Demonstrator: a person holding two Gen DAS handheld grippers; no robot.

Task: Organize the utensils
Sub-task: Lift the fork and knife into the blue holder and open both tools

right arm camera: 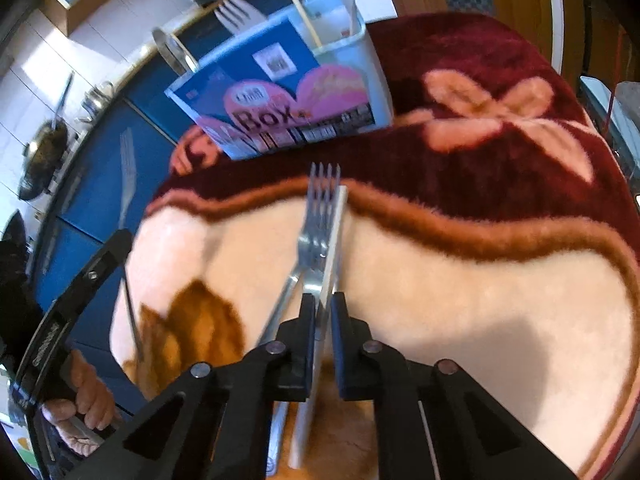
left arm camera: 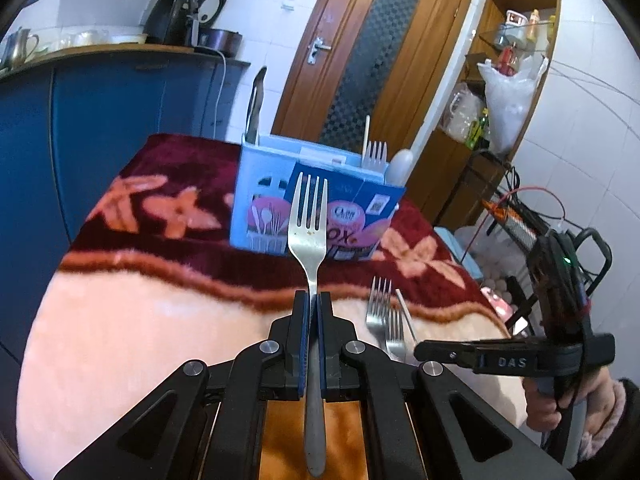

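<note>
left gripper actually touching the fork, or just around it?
Touching. In the left wrist view the left gripper has both pads pressed against the fork handle with no gap, holding it tines up above the blanket.

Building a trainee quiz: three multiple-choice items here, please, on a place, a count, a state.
1. The utensil box stands on: A the dark red part of the blanket; B the counter; C the floor.
2. Forks lying on the blanket: A none; B two; C five.
3. The jaws of the left gripper: A wide open; B shut on a spoon; C shut on a fork.
A: red pile lies under it. B: two lie beside a white stick. C: they pinch its handle.
</note>
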